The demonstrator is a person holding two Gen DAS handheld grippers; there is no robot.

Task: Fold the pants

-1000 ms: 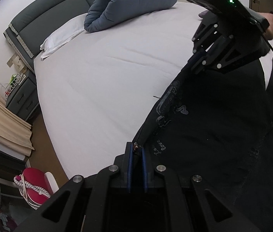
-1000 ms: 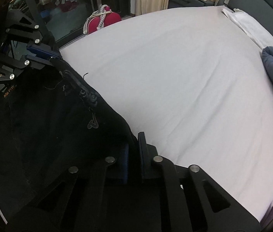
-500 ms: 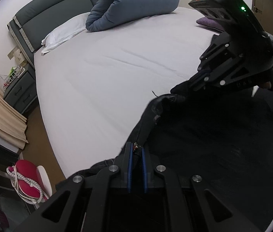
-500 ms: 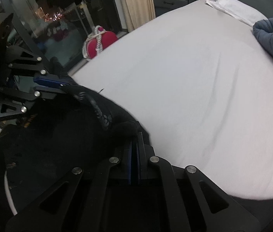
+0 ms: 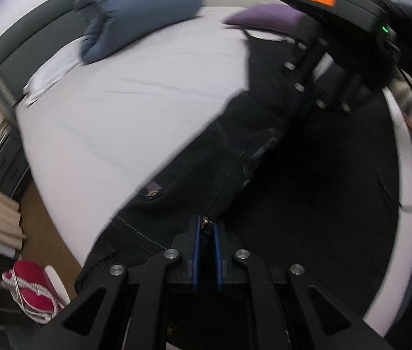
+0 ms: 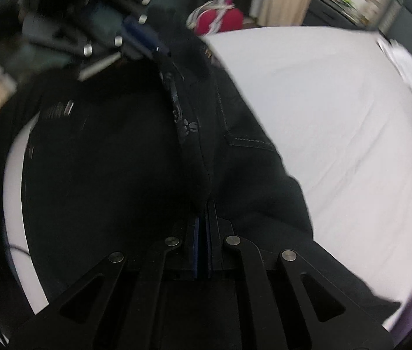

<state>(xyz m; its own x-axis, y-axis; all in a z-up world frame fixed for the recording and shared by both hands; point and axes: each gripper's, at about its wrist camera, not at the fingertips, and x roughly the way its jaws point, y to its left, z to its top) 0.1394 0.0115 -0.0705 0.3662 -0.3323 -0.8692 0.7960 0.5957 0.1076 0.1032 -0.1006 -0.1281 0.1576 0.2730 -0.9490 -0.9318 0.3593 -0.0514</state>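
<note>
Both the left gripper (image 5: pixel 206 230) and right gripper (image 6: pixel 205 218) stay clamped on the black pants (image 5: pixel 235 151), whose waistband, bunched half a second ago, now stretches taut over the white bed (image 5: pixel 124 108); blue duvet (image 5: pixel 136 8) far.

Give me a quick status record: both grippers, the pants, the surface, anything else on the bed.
left gripper: shut on pants, pinching the waist edge
right gripper: shut on pants, black cloth between the fingers
pants: black, held between both grippers, stretched over the bed
bed: white sheet, mostly flat
duvet: blue, rolled, near the headboard
purple pillow: far side of the bed
image quality: both views motion-blurred
</note>
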